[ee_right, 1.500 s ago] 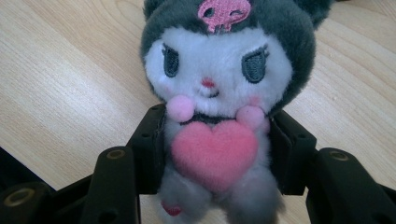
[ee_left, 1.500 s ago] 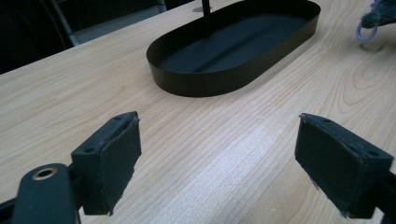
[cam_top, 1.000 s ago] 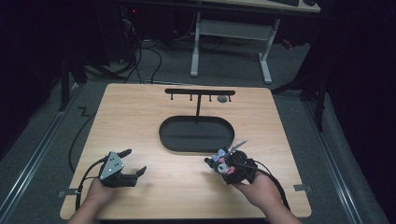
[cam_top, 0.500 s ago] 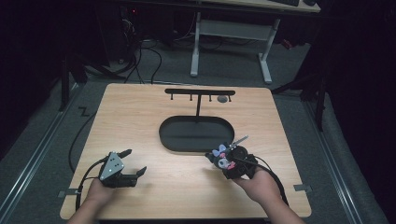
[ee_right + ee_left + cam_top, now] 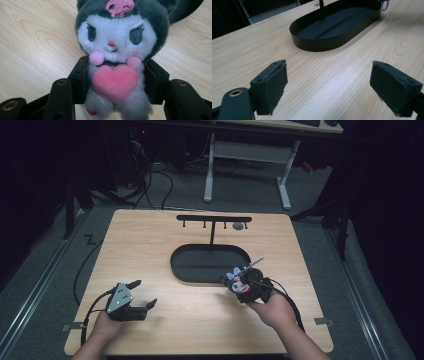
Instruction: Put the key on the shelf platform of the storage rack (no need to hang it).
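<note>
Plush in grey, white and pink: your right gripper [image 5: 239,283] clamps a small toy [image 5: 117,50] by its body, one pad pressed to each flank, the pink heart bulging between the fingers [image 5: 80,75] and the head rising clear above their tips. Just past those tips sits the black oval tray [image 5: 182,270]; what looks like a metal key ring pokes up beside the toy. Your left gripper [image 5: 329,85] rests on the wooden table [image 5: 249,50], jaws spread wide over bare wood, the tray well ahead of its fingertips.
</note>
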`<state>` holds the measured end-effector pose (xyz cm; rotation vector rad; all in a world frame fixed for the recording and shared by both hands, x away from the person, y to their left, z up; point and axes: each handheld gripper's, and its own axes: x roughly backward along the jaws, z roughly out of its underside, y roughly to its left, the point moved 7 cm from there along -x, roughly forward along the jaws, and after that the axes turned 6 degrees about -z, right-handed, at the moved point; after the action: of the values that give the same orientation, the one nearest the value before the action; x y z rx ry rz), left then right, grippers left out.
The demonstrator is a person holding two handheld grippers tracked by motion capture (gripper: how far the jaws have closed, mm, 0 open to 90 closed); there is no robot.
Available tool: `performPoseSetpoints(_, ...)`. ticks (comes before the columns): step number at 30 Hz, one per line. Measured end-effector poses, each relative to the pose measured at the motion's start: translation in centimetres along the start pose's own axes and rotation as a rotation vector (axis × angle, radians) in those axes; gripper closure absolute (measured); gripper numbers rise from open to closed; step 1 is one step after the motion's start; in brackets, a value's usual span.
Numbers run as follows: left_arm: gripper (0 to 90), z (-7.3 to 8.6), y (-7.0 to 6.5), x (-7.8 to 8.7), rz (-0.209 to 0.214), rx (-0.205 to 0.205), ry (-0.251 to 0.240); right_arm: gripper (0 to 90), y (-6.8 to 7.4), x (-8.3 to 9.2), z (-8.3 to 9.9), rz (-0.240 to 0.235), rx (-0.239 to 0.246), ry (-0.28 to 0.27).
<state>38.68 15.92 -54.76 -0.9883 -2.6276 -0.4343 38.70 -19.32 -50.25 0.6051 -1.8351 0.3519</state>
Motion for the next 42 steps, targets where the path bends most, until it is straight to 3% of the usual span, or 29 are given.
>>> performPoseSetpoints(19,15.4,0.0,-0.1,-0.1,0.013,-0.007,0.002,46.6,-0.6,-0.9,-4.2,-0.011,-0.033,-0.010)
performPoseSetpoints(20,15.4,0.0,-0.1,-0.1,0.014,-0.008,0.001,46.5,-0.6,-1.2,-4.7,-0.008,-0.014,-0.013)
performPoseSetpoints(28,15.4,0.0,-0.2,-0.1,0.015,-0.010,0.002,46.6,-0.6,-2.0,-6.4,-0.009,-0.004,-0.008)
performPoseSetpoints(42,15.4,0.0,-0.2,-0.1,0.018,-0.009,0.003,46.6,-1.7,-3.2,-9.0,0.007,-0.040,-0.022)
